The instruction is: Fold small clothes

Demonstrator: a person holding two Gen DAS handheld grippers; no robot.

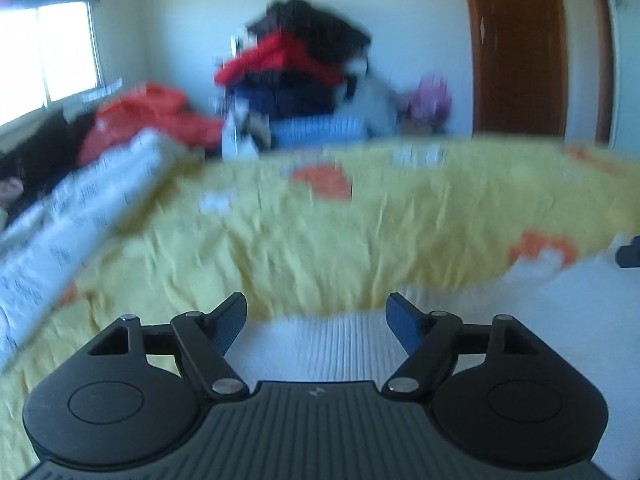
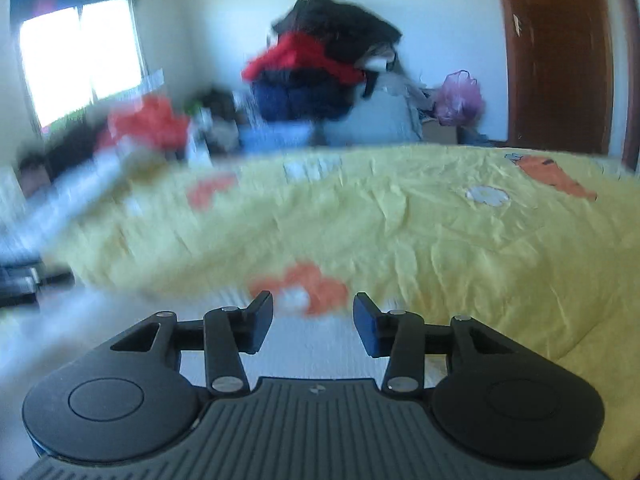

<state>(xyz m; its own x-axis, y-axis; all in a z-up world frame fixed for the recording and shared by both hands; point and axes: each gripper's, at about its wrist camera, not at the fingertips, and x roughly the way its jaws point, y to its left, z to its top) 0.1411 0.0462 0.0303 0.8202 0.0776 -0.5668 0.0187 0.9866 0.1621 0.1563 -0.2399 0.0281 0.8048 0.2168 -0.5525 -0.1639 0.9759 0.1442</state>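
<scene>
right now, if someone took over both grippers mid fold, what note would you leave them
Left gripper: open, empty, low over the white ribbed garment.
Right gripper: open, empty, over the same white garment.
The garment lies at the near edge of the yellow bedspread; both views are blurred, so its fold state cannot be told.
Done: nothing visibly folded.
Left: grasp the garment and fold it. The clothes pile behind the bed is untouched.

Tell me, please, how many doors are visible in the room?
1: a brown wooden door stands at the far right wall, beyond the yellow bedspread. Others may lie outside both views.
</scene>
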